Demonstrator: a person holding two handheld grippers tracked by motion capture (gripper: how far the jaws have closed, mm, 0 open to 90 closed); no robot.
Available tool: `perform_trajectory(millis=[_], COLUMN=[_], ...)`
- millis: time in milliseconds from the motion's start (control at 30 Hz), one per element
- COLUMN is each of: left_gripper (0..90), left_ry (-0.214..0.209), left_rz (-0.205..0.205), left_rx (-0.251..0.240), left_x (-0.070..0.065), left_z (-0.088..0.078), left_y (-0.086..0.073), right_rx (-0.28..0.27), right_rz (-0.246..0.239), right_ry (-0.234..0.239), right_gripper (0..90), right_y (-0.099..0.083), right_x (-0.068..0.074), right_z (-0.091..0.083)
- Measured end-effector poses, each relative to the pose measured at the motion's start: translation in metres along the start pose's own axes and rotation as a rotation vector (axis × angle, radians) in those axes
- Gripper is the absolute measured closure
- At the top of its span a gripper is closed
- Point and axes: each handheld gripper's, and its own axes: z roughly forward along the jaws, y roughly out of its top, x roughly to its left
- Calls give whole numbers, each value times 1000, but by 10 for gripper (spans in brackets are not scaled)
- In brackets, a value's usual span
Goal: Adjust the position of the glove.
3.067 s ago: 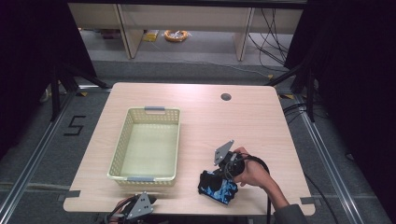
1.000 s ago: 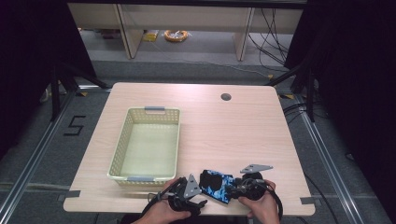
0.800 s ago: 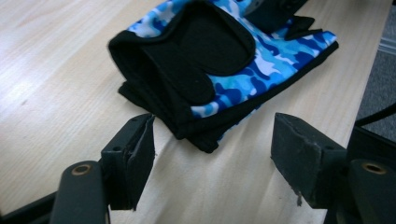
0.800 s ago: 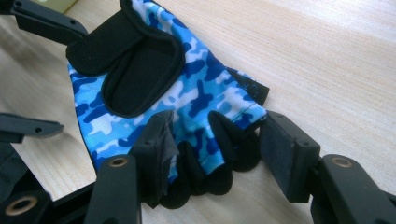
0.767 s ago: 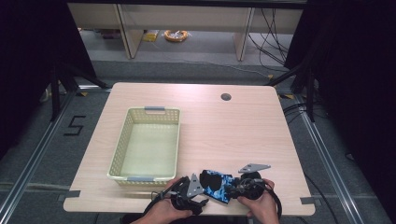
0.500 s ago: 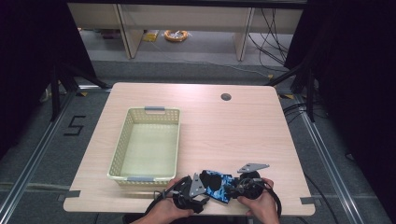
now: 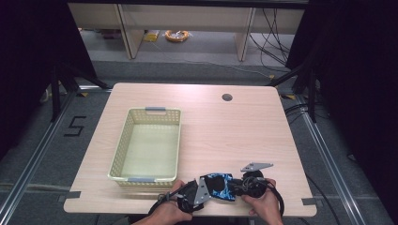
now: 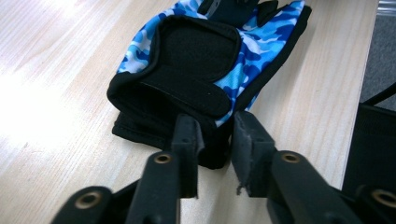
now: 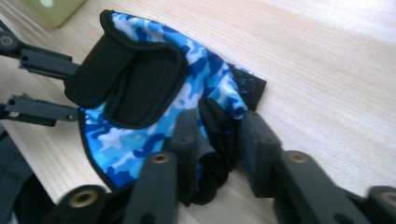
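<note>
The left gripper [image 8: 215, 140] is pinching the black cuff edge of a blue camouflage glove [image 8: 219, 60], jaws narrowed on the fabric. The right gripper [image 9: 217, 135] is closing on the glove's dark finger end from the opposite side, bunched cloth sitting between its jaws. The glove [image 7: 220, 186] is lying flat on the pale wood-grain table [image 7: 244, 131], at the near edge, just to the right of the basket's [image 7: 148, 143] near corner. That basket, a yellowish lattice-walled plastic rectangle with grey handles, is sitting empty. Beyond it, a round dark hole [image 7: 227, 97] is marking the tabletop's far side.
</note>
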Motion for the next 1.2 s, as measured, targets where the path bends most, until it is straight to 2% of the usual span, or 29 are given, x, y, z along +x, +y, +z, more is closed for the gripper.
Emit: perform_trajectory(millis=[33,67,100,133,167,200,233,300,400,433,467,533,567,633,667,700,833,867,1000,1033,1067,1100,1133,1200], left_gripper=[746,758,769,784,795,801,803,809,815,815,815,815,814,814,814,814,816,816,817,816,816,816,817,816], left_ry=[-1,-11,-5,-7,-14,-25,-14,-18,-16,-13,-13,-12,-10,-11,-6,-12,-8,-10,-2,1,0,-1,2,6], left_rz=[11,-6,14,11,9,-7,10,-2,-5,9,-6,-4,17,-2,19,-1,6,-7,-13,-20,-7,-17,-17,-9], left_rx=[-6,-16,1,-19,-17,-24,-17,-22,-40,-21,-42,-45,-43,-48,-44,-52,-57,-60,-75,-84,-74,-86,-90,-90], left_x=[1,0,1,2,2,2,3,3,3,5,4,4,5,4,5,5,5,4,6,6,7,6,7,7], left_z=[0,1,-1,-1,-2,-1,-2,-3,-5,-7,-7,-9,-10,-11,-12,-12,-17,-17,-23,-24,-26,-27,-29,-32], left_y=[0,-1,-1,-1,0,-1,-1,-1,-1,-1,-1,-1,0,-1,-1,-2,-2,-2,0,0,1,2,2,3], right_rx=[5,-2,-15,-43,8,10,-2,-38,-28,-37,-40,-49,-52,-56,-61,-67,-67,-71,-97,-91,-98,-104,-105,-122], right_rz=[-23,-4,-10,-15,-16,27,-7,5,-4,-3,0,-11,-17,-14,-20,-28,-34,-31,-43,-40,-42,-37,-53,-55], right_ry=[34,35,42,59,52,66,58,80,77,76,88,80,82,77,76,80,89,90,102,86,92,105,95,106], right_gripper=[747,762,771,779,785,789,792,795,797,797,797,797,798,798,798,798,799,800,801,801,801,801,801,801], right_y=[0,-1,-1,-2,0,-1,-1,-2,0,0,1,3,3,4,4,5,7,8,11,12,12,13,14,15], right_x=[-1,-1,-2,-2,-3,-1,-4,-4,-3,-2,-2,0,1,2,3,4,6,7,9,10,10,11,11,13], right_z=[-1,-1,1,3,-1,-2,-2,-1,-5,-6,-6,-10,-11,-12,-13,-12,-14,-15,-18,-21,-21,-22,-23,-25])
